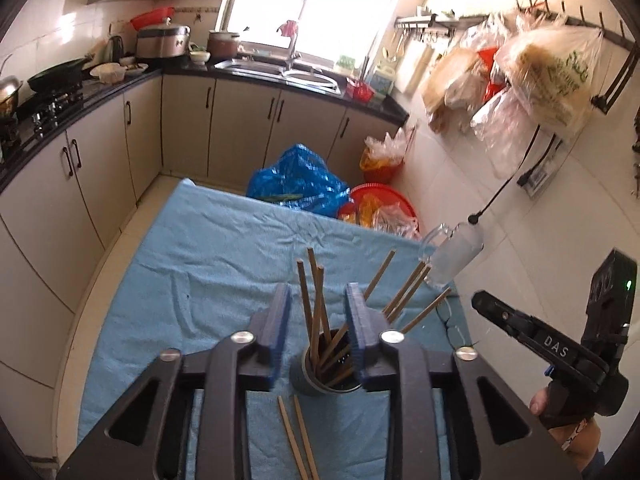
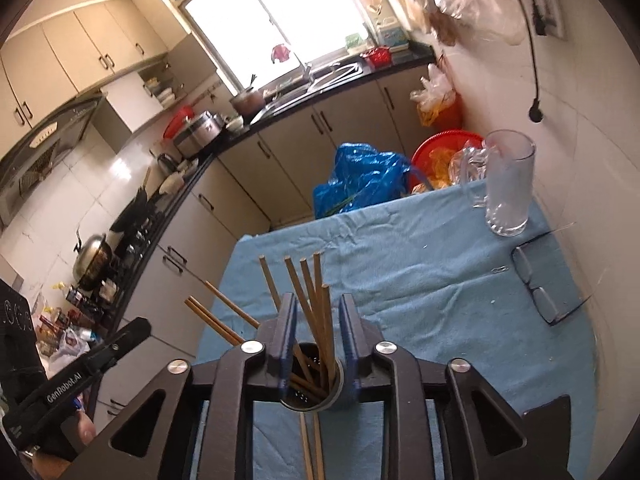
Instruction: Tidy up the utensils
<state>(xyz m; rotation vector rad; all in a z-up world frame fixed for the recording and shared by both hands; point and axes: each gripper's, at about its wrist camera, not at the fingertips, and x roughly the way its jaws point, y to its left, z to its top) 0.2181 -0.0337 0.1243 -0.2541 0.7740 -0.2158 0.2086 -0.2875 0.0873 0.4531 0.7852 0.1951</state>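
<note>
Two loose brown wooden chopsticks point(image 1: 298, 438) lie nearest on the light blue cloth-covered table point(image 1: 192, 264), just in front of the dark round perforated utensil holder point(image 1: 320, 376), not yet sorted.

Left gripper point(image 1: 318, 322) jaws apart, straddling the bundle of brown chopsticks standing in the holder point(image 1: 316, 304), pads not pressing on any; right gripper point(image 2: 316, 330) likewise apart above the same holder point(image 2: 316, 386), sticks between its fingers but unclamped. Chopsticks fan out loosely, several leaning far sideways. Risk: either gripper dropping or swinging could knock the leaning sticks or tip the holder, scattering them. Farther back, black-framed glasses point(image 2: 536, 286) and a clear glass mug point(image 2: 506, 186) sit near the table's far corner; a wide swing could knock them off.
</note>
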